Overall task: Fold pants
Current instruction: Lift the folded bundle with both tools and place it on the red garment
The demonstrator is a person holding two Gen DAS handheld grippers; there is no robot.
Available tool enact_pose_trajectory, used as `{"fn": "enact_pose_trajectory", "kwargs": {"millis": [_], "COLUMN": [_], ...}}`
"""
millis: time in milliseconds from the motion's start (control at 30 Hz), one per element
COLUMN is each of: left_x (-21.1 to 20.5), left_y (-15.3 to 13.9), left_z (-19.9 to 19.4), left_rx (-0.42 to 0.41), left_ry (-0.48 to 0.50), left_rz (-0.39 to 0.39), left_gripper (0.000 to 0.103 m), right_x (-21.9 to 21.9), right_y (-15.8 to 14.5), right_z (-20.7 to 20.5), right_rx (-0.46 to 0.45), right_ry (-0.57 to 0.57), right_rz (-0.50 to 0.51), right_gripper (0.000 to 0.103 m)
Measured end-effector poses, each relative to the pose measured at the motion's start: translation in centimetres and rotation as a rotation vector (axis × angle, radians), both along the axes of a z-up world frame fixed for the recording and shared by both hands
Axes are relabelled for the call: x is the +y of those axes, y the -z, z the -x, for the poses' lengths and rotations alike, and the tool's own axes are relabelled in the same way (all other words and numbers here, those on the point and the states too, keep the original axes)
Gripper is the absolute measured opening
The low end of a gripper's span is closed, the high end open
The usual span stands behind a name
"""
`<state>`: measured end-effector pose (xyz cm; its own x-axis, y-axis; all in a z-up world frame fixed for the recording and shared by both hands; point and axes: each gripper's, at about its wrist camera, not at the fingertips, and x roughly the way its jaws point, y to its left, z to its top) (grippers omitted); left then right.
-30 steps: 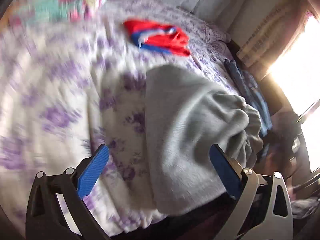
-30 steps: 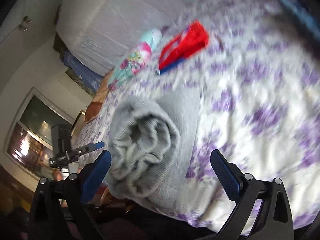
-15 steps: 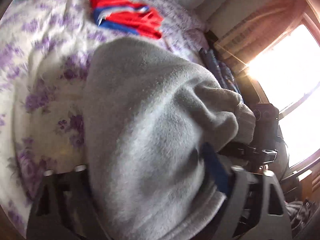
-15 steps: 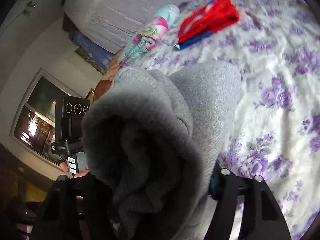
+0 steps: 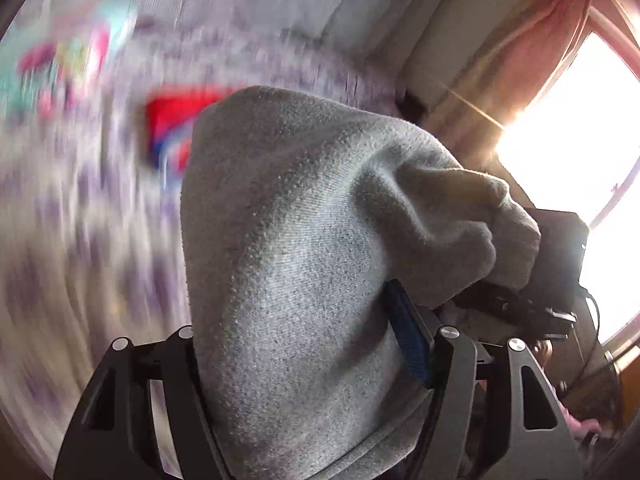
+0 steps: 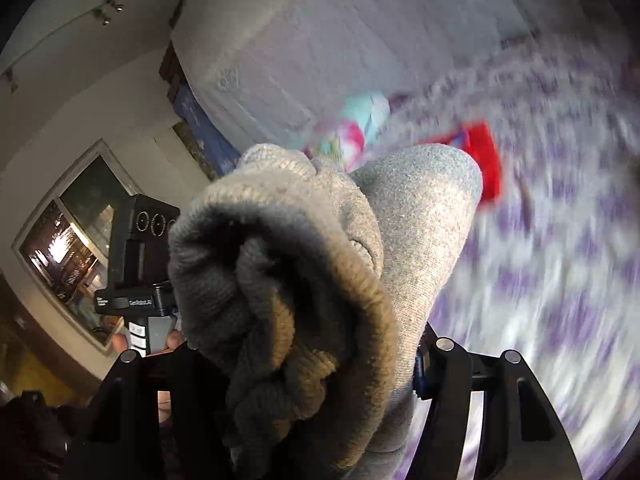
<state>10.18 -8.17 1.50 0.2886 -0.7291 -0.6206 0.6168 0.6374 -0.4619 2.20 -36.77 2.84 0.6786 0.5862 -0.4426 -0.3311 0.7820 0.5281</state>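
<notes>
The grey sweatpants (image 5: 304, 264) fill the middle of the left wrist view, bunched and lifted off the bed. My left gripper (image 5: 300, 360) is shut on the grey fabric; only its right blue pad (image 5: 408, 344) shows. In the right wrist view the pants' ribbed waistband end (image 6: 288, 304) hangs bunched between the fingers of my right gripper (image 6: 304, 368), which is shut on it. The other gripper's body (image 6: 140, 260) shows at the left of that view, close by.
The bed (image 5: 80, 240) has a white sheet with purple flowers. A red and blue garment (image 5: 172, 128) lies on it behind the pants, also in the right wrist view (image 6: 484, 160). A teal and pink bundle (image 6: 352, 128) lies by the headboard. A bright window (image 5: 580, 152) is at right.
Both grippers closed on the grey pants and lifted them off the bed. The views now tilt up toward the headboard and the background is blurred by motion.
</notes>
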Motion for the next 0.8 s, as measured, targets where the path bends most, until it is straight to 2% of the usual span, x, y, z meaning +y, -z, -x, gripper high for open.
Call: {"fn": "enact_pose_trajectory", "kwargs": {"millis": [100, 133, 200, 267, 333, 367, 400, 433, 467, 500, 533, 567, 600, 633, 667, 733, 800], "left_x": [-2.2, -3.1, -4.1, -5.4, -6.6, -7.2, -7.5, -6.9, -6.1, -5.3, -4.9, -4.6, -4.0, -3.4, -2.6, -1.5, -0.7], "left_y": [-4.5, -5.2, -4.8, -2.3, 1.9, 5.6, 8.1, 10.5, 10.6, 10.1, 9.0, 7.1, 5.6, 4.2, 2.5, 0.2, -1.8], "left_z": [-6.3, -9.4, -13.8, -19.2, -24.2, -26.9, -28.6, -29.9, -30.0, -29.7, -29.1, -27.9, -26.5, -25.2, -23.3, -19.7, -13.7], "left_rx": [-0.067, -0.070, -0.051, -0.001, 0.093, 0.180, 0.241, 0.299, 0.318, 0.314, 0.282, 0.215, 0.157, 0.108, 0.049, -0.045, -0.214], "left_ry": [-0.063, -0.095, -0.141, -0.176, -0.197, -0.235, -0.270, -0.289, -0.297, -0.303, -0.298, -0.280, -0.277, -0.278, -0.290, -0.318, -0.390], "left_rz": [0.023, 0.030, 0.032, 0.033, 0.016, -0.035, -0.091, -0.072, -0.004, 0.032, 0.047, 0.036, 0.028, 0.032, 0.013, -0.032, -0.177], "left_gripper": [0.073, 0.077, 0.079, 0.080, 0.083, 0.083, 0.082, 0.084, 0.084, 0.084, 0.082, 0.082, 0.083, 0.084, 0.085, 0.093, 0.094], "right_x": [-1.1, -1.3, -1.5, -2.1, -2.5, -2.8, -2.9, -3.2, -3.9, -4.3, -4.2, -4.0, -3.9, -4.0, -4.2, -4.3, -3.9], "right_y": [-4.1, -4.8, -5.0, -2.9, 0.7, 4.1, 6.4, 8.6, 8.9, 8.3, 7.1, 6.3, 4.6, 3.7, 2.8, 1.0, 0.0], "right_z": [-6.2, -8.7, -13.7, -19.1, -23.5, -26.0, -27.5, -28.5, -27.8, -26.7, -25.1, -24.3, -21.6, -20.3, -18.7, -14.9, -10.8], "right_rx": [-0.073, -0.086, -0.093, -0.074, -0.037, 0.036, 0.098, 0.146, 0.097, 0.047, -0.023, -0.062, -0.156, -0.192, -0.214, -0.216, -0.201], "right_ry": [0.047, 0.062, 0.088, 0.131, 0.209, 0.296, 0.335, 0.368, 0.366, 0.384, 0.417, 0.442, 0.484, 0.501, 0.515, 0.514, 0.496], "right_rz": [0.048, 0.072, 0.118, 0.170, 0.239, 0.343, 0.411, 0.462, 0.378, 0.321, 0.313, 0.329, 0.334, 0.327, 0.318, 0.297, 0.287], "right_gripper": [0.065, 0.065, 0.068, 0.072, 0.092, 0.099, 0.098, 0.097, 0.097, 0.097, 0.097, 0.098, 0.099, 0.099, 0.099, 0.099, 0.099]}}
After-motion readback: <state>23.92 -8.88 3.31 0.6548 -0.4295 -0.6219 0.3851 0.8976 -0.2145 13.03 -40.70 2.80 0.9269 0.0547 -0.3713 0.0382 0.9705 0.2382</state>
